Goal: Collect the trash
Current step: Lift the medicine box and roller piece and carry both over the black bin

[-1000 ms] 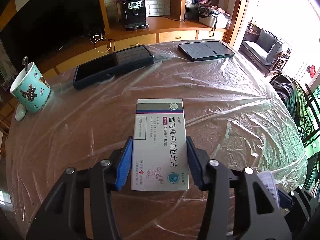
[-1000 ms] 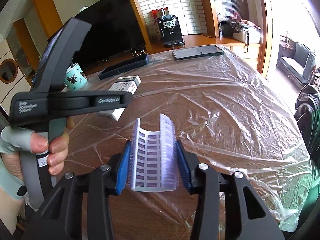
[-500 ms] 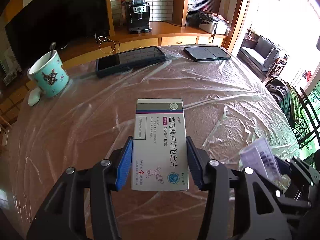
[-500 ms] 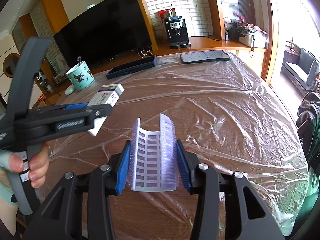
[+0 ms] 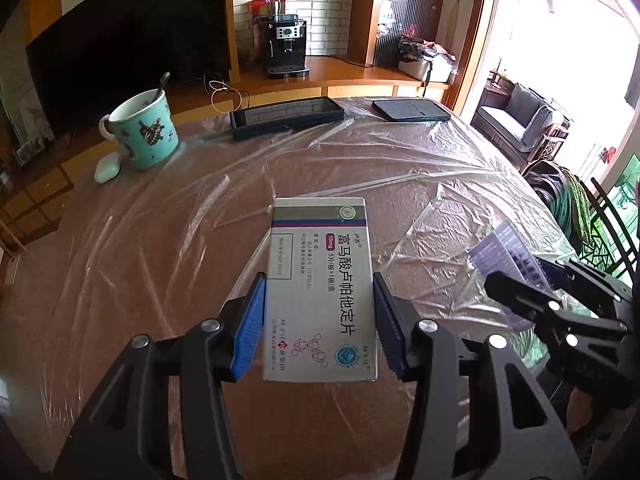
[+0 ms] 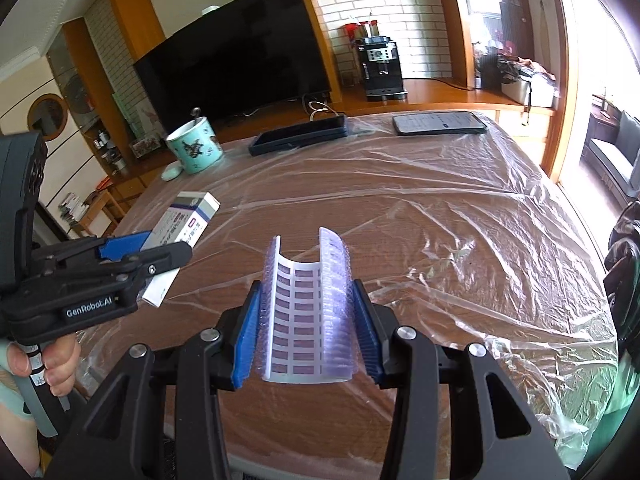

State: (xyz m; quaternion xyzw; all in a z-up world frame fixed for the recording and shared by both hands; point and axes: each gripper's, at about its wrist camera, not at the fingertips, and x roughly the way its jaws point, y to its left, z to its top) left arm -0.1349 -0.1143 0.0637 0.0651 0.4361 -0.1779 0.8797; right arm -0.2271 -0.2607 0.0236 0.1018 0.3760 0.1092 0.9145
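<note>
My left gripper is shut on a white medicine box with Chinese print and holds it above the plastic-covered table. The box and left gripper also show in the right wrist view at the left. My right gripper is shut on a bent purple-and-white blister sheet, curled into a U between the blue pads. That sheet and the right gripper show in the left wrist view at the right.
A teal mug with a spoon and a white earbud case stand at the far left. A dark tablet and a phone lie at the far edge. A chair with clothes stands right of the table.
Both grippers have pulled back and risen from the table with their items still held. The mug and the far devices have come further into view.
</note>
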